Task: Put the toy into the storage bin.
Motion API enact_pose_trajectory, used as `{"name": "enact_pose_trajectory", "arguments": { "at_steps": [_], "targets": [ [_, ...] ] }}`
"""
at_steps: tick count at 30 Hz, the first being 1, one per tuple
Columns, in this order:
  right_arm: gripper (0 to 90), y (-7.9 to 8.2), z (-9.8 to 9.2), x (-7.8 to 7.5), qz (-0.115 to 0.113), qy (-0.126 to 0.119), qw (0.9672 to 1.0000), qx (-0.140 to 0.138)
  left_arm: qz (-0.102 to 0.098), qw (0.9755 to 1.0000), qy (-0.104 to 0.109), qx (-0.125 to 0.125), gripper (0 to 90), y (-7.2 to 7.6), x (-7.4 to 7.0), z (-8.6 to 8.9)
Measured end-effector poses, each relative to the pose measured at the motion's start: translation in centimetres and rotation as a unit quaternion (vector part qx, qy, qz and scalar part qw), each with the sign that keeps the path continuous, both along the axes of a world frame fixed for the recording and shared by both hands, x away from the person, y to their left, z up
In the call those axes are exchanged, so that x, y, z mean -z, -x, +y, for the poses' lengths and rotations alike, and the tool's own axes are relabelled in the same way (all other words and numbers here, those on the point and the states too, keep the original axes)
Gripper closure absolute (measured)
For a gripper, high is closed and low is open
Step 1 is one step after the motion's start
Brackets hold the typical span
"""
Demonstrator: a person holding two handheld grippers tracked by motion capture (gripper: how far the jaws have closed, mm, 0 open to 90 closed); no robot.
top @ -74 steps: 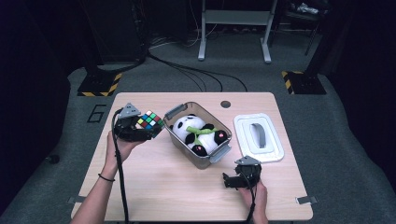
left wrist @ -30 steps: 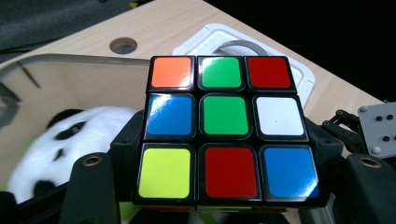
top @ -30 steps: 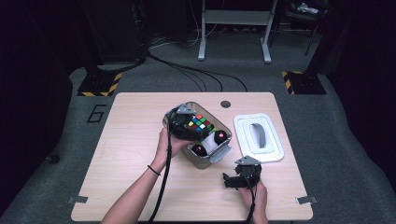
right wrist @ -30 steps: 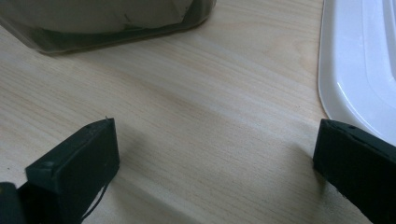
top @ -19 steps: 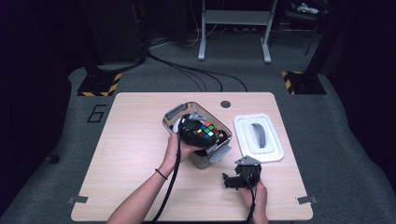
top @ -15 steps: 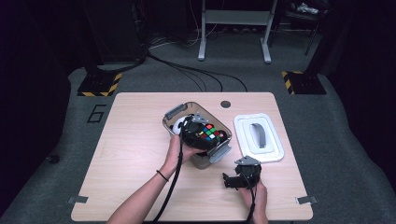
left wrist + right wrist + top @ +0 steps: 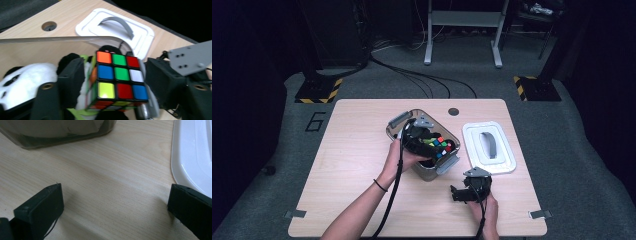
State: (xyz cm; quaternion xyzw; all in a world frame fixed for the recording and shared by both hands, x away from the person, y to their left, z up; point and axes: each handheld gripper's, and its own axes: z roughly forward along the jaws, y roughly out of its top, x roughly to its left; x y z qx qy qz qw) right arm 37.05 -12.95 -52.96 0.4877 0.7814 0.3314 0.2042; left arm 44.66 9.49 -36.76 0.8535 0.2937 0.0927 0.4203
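While the left hand-held gripper (image 7: pixel 117 82) grasps the puzzle cube (image 7: pixel 118 80) inside the clear bin (image 7: pixel 424 145), above the plush panda (image 7: pixel 23 82), we judge placement underway: next we release it, whereas the right hand-held gripper (image 7: pixel 115 207) rests released on the bench (image 7: pixel 352 150).

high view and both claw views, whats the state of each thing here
puzzle cube: scrambled, gripped in the left claw, over the bin
bin: open, lid off
lid: flat on the table, handle up
plush panda: lying in the bin
right claw: open, empty, over bare table
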Motion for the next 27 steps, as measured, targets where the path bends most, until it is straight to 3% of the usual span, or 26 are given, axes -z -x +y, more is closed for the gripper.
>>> {"name": "enact_pose_trajectory", "arguments": {
  "at_steps": [3, 6, 13, 18, 22, 27],
  "targets": [
    [0.0, 0.0, 0.0, 0.0, 0.001, 0.000, 1.0000, 0.001, 0.010, 0.9999, -0.002, 0.011, 42.6, -0.6, 0.6, 0.0],
    [0.0, 0.0, 0.0, 0.0, 0.000, 0.000, 1.0000, 0.001, 0.026, 0.9993, 0.017, 0.020, 46.5, -0.9, 1.3, 0.2],
    [0.0, 0.0, 0.0, 0.0, 0.001, 0.000, 1.0000, 0.002, 0.025, 0.9993, 0.023, 0.014, 47.5, -0.9, 2.1, 0.4],
    [0.0, 0.0, 0.0, 0.0, 0.001, 0.000, 1.0000, 0.002, 0.026, 0.9994, 0.018, 0.015, 47.3, -0.9, 1.8, 0.3],
    [0.0, 0.0, 0.0, 0.0, 0.000, 0.001, 1.0000, 0.000, 0.024, 0.9996, 0.017, -0.001, 36.4, -0.8, 1.3, 0.8],
    [0.0, 0.0, -0.1, 0.0, -0.001, 0.002, 1.0000, 0.002, 0.007, 0.9996, 0.019, -0.021, 23.8, -0.3, 0.3, 2.7]
  ]
}}
